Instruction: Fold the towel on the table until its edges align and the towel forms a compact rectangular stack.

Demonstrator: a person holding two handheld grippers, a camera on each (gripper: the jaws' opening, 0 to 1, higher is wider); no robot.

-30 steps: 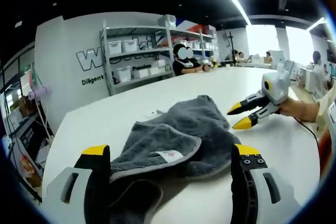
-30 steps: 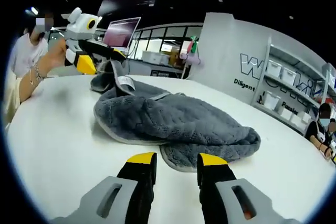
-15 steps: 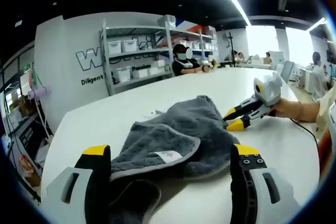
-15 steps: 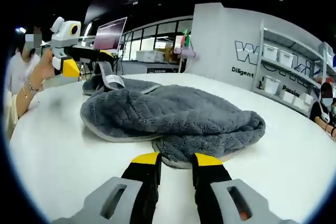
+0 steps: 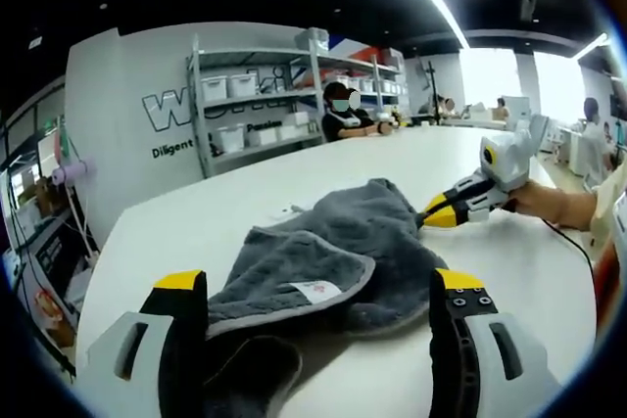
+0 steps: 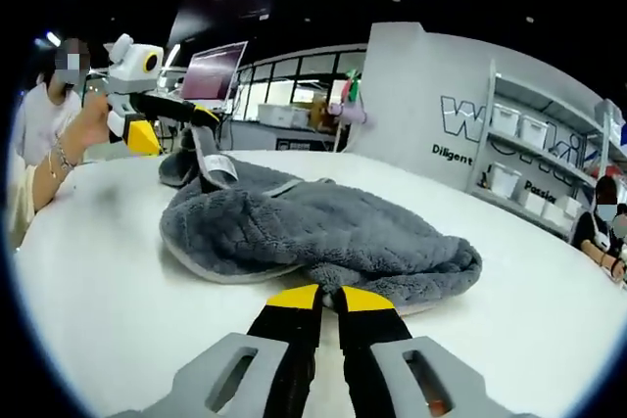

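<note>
On the white table [image 5: 294, 178] lay the grey towel [image 6: 323, 227], bunched and only loosely doubled, its pale-trimmed edges not yet aligned — an early grasping step, by this reading. The right gripper [image 6: 321, 296] had its yellow-tipped jaws nearly together at the towel's near hem, seemingly pinching the edge, though the cloth between the tips could not be made out. The left gripper [image 5: 313, 286] stood with jaws wide apart, straddling the opposite end, where a white label [image 5: 315, 291] showed on the uppermost fold. Next, the left jaws would probably need to clamp a corner, so both ends could be lifted and spread flat before folding.
</note>
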